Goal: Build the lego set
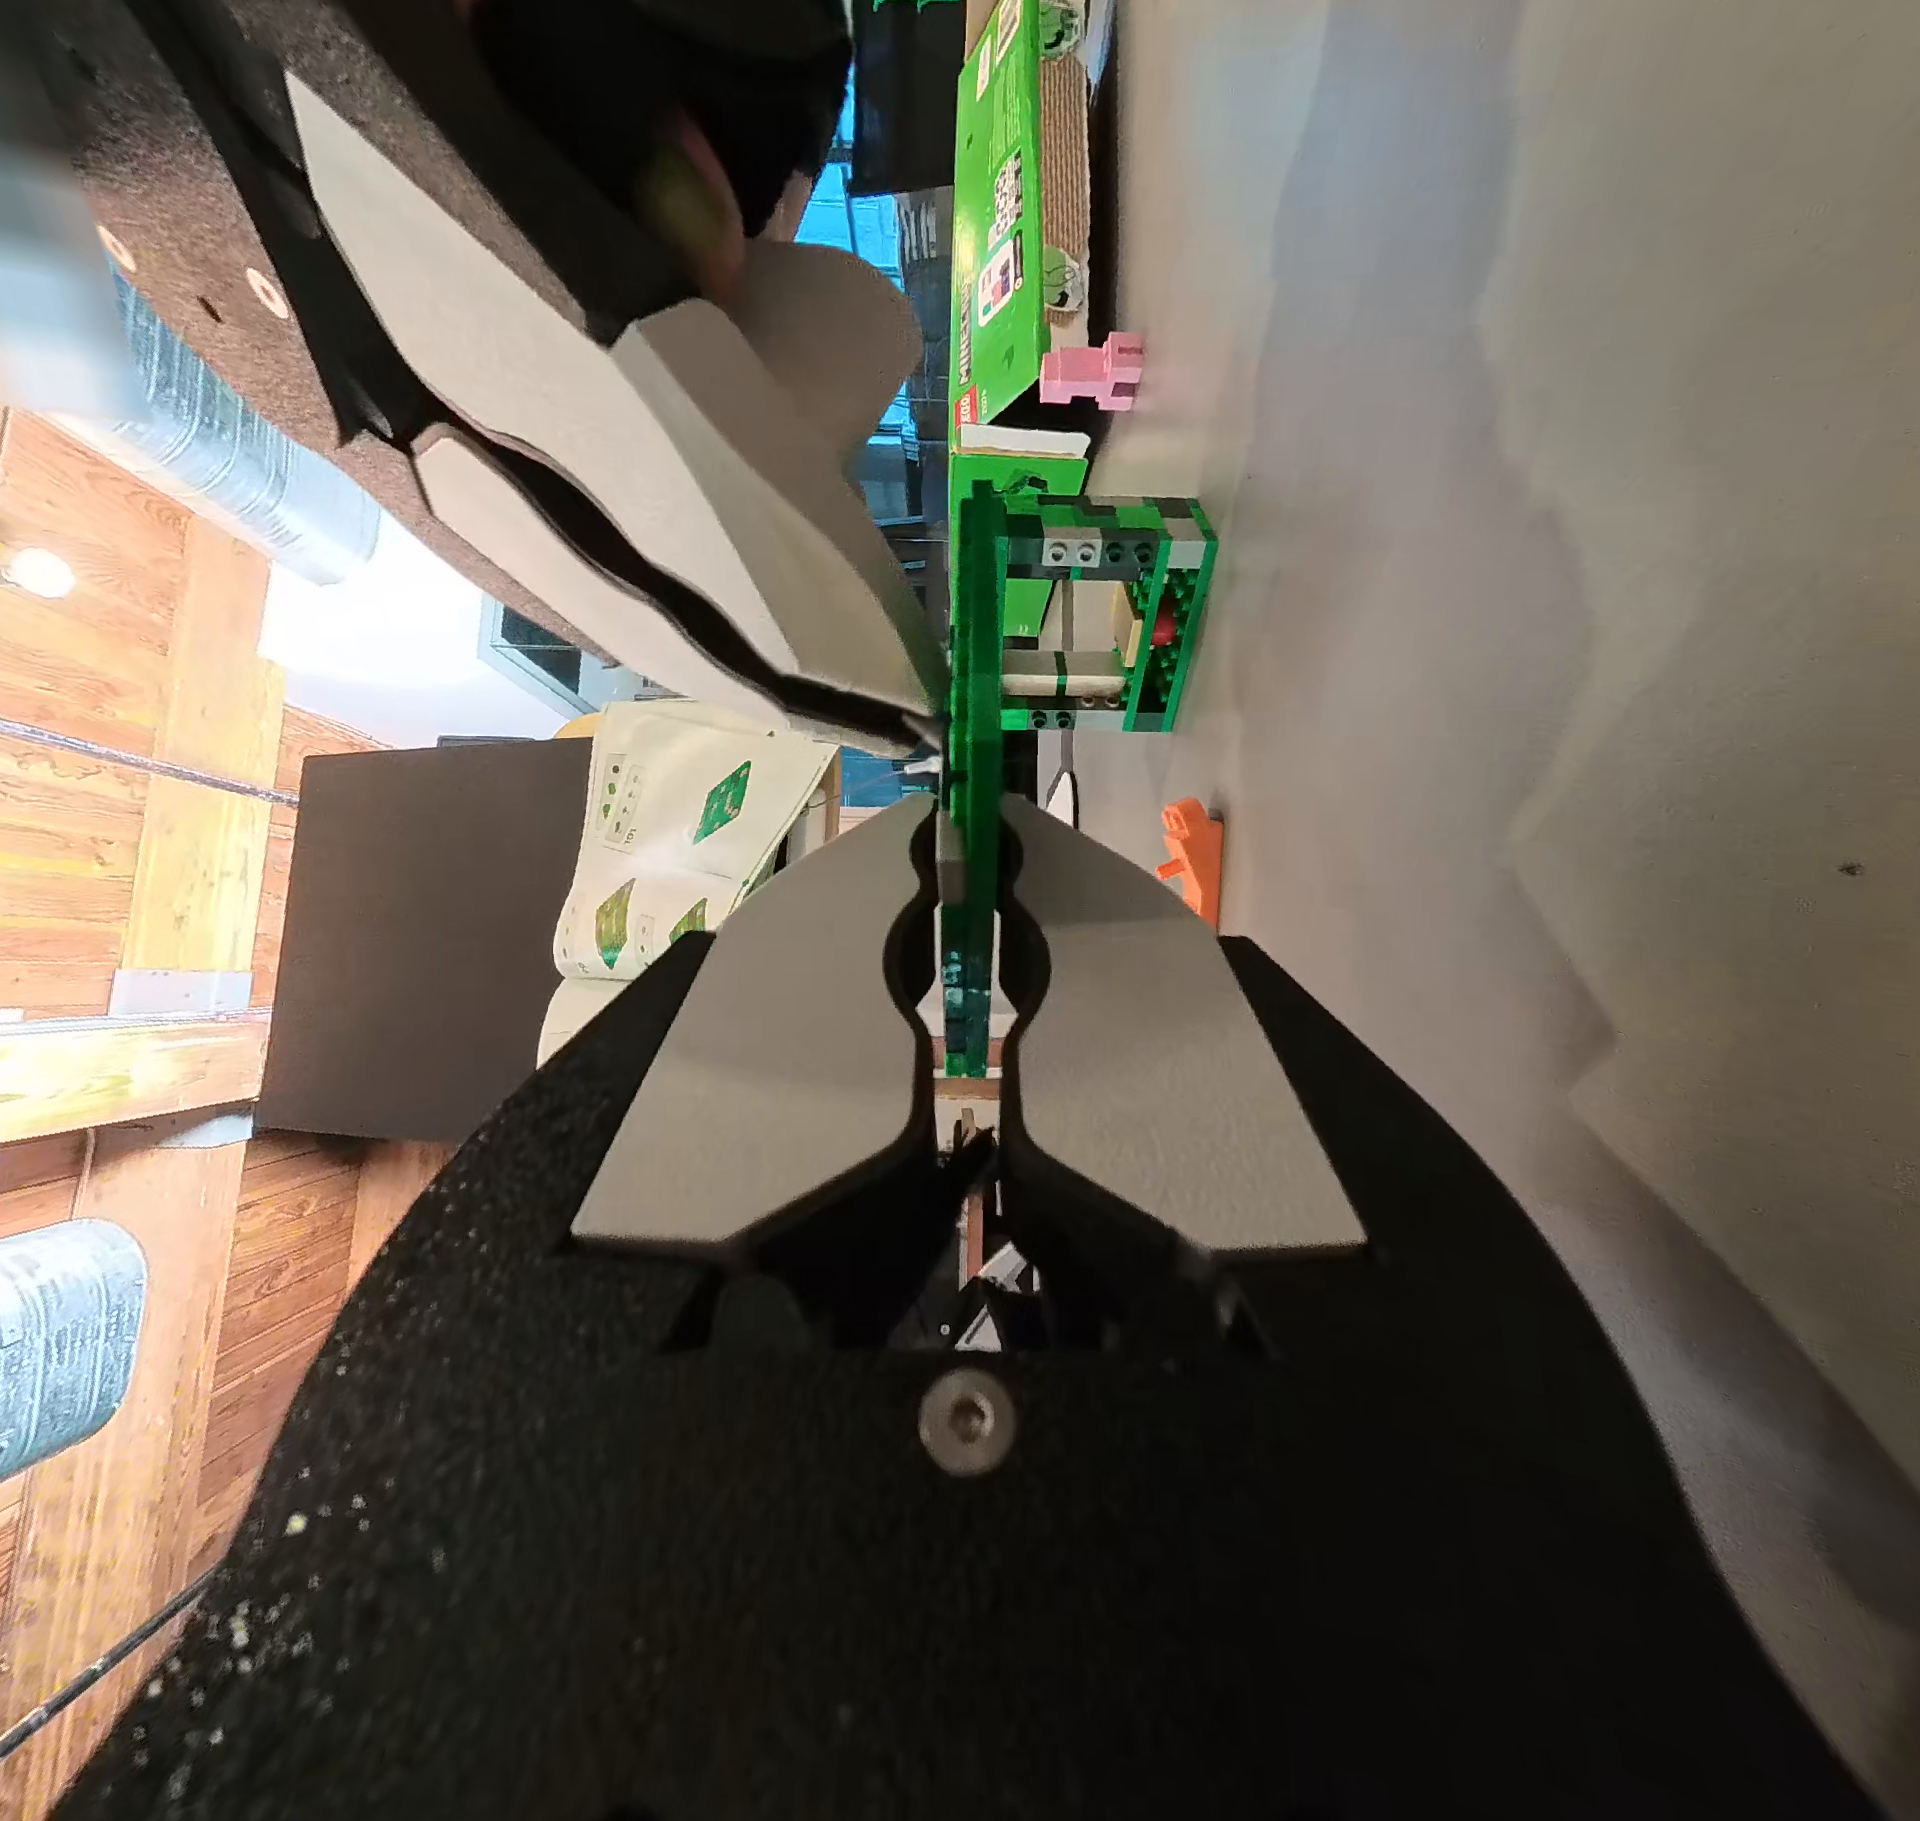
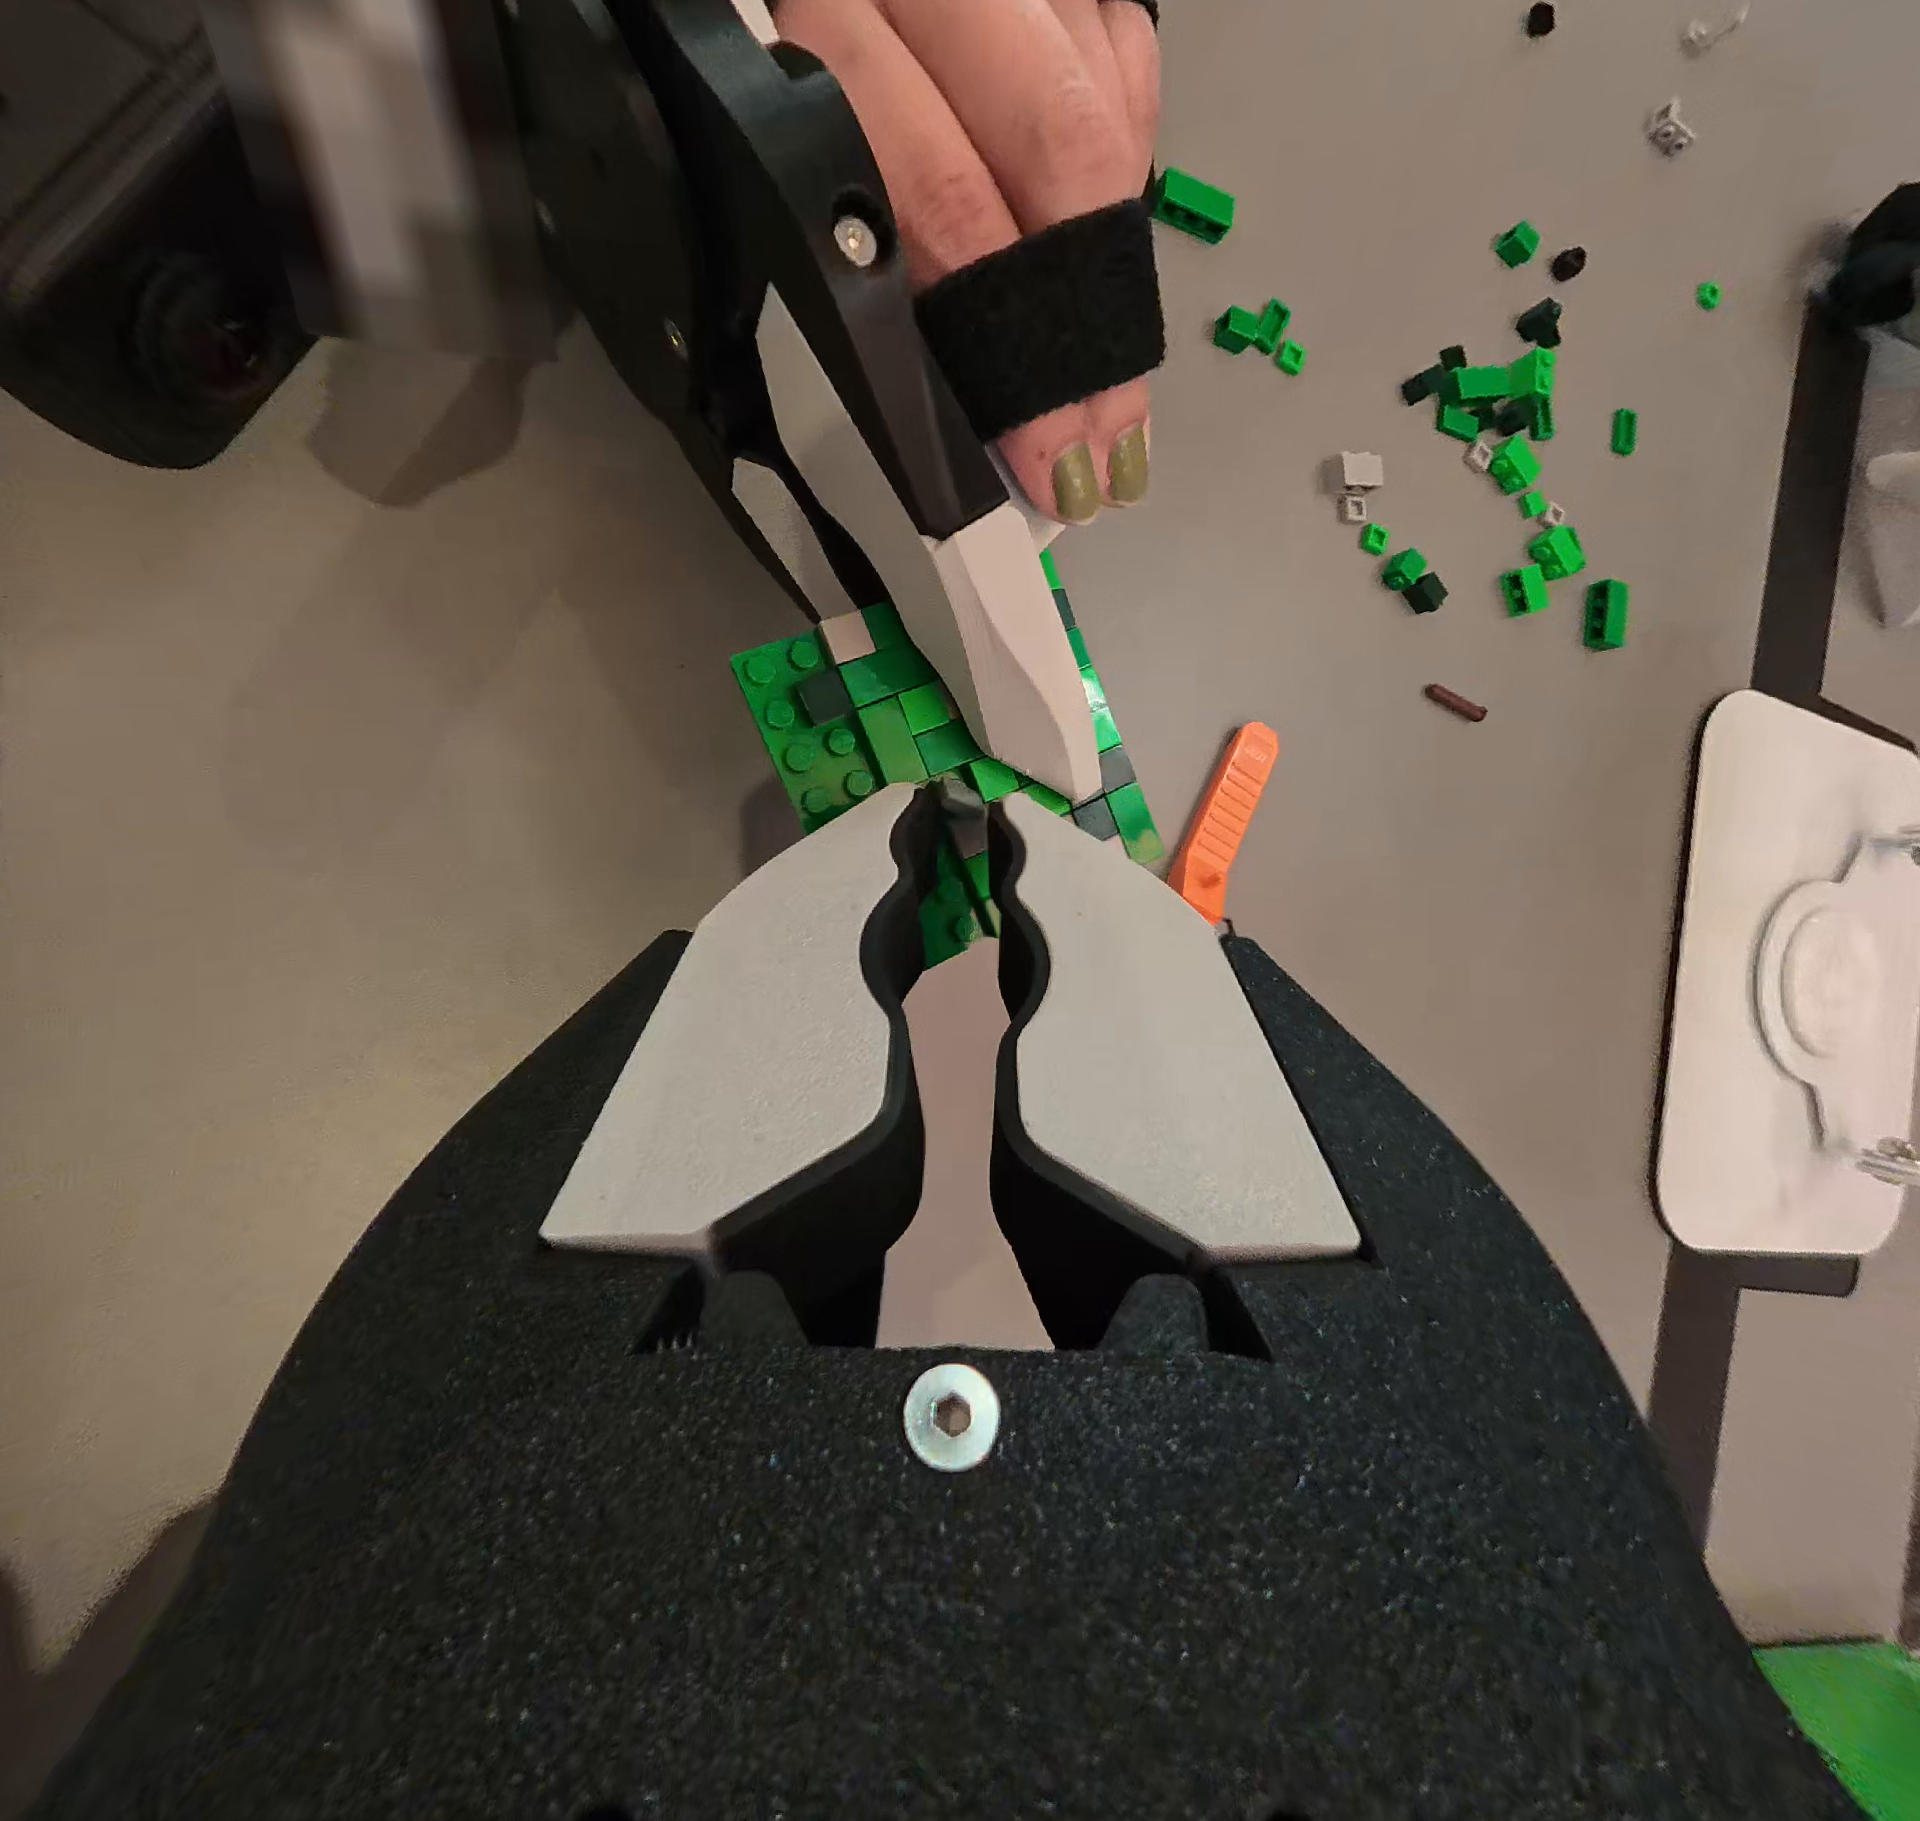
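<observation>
One flat green studded Lego plate (image 2: 831, 722), partly tiled, sits at frame centre, held edge-on. Judged light, rigid, but tiles may pop; grip the edges. The left gripper (image 1: 966, 924) is clamped on its edge. The right gripper (image 2: 951, 805) nips a small tile there. One orange brick separator (image 2: 1226, 810) lies right of it.

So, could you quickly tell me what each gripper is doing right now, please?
Left gripper: shut on the green plate, gripping its edge.
Right gripper: shut on a small dark piece at the plate's tiled face.
</observation>
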